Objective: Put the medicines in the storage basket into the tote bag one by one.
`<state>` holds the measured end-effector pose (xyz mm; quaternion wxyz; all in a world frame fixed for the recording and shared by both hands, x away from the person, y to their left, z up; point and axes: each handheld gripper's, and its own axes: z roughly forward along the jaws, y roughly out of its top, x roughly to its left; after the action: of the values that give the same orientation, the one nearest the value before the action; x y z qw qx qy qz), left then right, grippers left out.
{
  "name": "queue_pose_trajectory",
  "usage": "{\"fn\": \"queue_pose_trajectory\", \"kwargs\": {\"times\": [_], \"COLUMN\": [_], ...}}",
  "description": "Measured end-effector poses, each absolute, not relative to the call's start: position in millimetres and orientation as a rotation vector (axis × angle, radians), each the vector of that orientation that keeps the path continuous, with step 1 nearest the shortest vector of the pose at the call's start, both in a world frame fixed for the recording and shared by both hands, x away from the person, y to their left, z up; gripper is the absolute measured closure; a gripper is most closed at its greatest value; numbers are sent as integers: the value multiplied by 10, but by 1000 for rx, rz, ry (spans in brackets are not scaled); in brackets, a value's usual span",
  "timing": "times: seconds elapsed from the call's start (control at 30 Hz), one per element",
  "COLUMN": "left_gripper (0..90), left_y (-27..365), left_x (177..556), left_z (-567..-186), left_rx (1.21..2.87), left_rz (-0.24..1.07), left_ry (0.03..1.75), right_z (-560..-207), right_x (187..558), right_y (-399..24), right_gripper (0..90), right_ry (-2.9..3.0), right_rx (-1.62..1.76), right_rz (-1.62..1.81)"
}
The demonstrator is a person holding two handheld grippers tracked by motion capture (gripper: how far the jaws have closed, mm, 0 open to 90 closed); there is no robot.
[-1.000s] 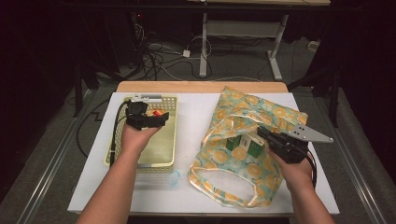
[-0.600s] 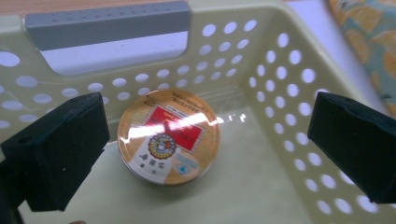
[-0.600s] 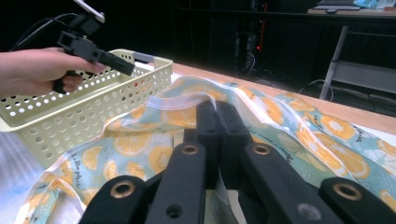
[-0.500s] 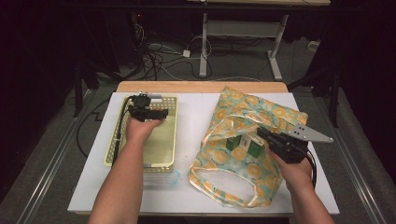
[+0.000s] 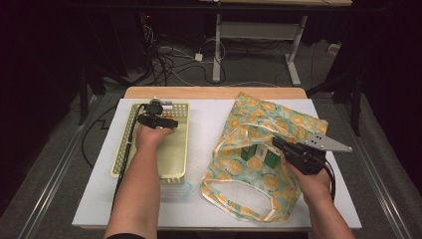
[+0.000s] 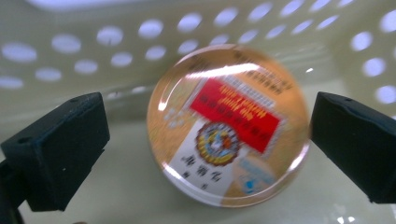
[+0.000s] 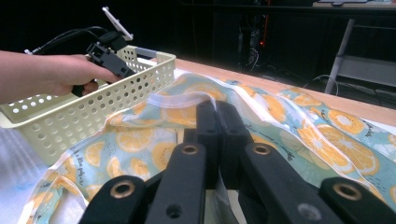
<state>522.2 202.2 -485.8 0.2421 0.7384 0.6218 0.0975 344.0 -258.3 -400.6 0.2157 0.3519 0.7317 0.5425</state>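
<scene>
Now lower in the basket (image 5: 180,149), left tongs (image 6: 205,140) spread around the round tin (image 6: 228,125); right tongs (image 7: 217,122) still pinching the bag (image 7: 289,116).

A glossy round jar lid (image 6: 228,125) with a red-and-gold paper label lies in the pale yellow perforated plastic basket (image 5: 180,149), smooth and matt, beside the soft orange-printed cloth bag (image 5: 278,122) on the matt white tabletop (image 5: 206,119) with its bare wooden far edge.
</scene>
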Motion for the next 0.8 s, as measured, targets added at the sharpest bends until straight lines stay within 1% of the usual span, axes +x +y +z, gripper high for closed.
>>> {"fn": "queue_pose_trajectory", "kwargs": {"times": [0.07, 0.17, 0.33, 0.37, 0.4, 0.47, 0.8], "left_gripper": [0, 0, 12, 26, 59, 186, 193], "left_y": [2029, 2005, 1973, 1969, 1964, 1939, 1955], "left_x": [5228, 5239, 5252, 5248, 5241, 5223, 5210], "left_z": [-4890, -4904, -4915, -4912, -4899, -4877, -4878], "left_rx": [2034, 2091, 2104, 2097, 2096, 2096, 2084], "left_rz": [250, 270, 318, 327, 333, 357, 341], "left_ry": [1708, 1691, 1696, 1696, 1689, 1673, 1672], "right_z": [-4001, -4004, -4016, -4017, -4016, -4010, -4023], "right_x": [3434, 3433, 3438, 3439, 3438, 3431, 3441], "right_y": [-2579, -2574, -2565, -2566, -2569, -2571, -2579], "right_gripper": [900, 900, 900, 900, 900, 900, 900], "right_ry": [2028, 2028, 2038, 2037, 2034, 2031, 2035], "right_rx": [975, 978, 975, 977, 978, 987, 984], "right_rz": [1505, 1507, 1506, 1505, 1506, 1509, 1507]}}
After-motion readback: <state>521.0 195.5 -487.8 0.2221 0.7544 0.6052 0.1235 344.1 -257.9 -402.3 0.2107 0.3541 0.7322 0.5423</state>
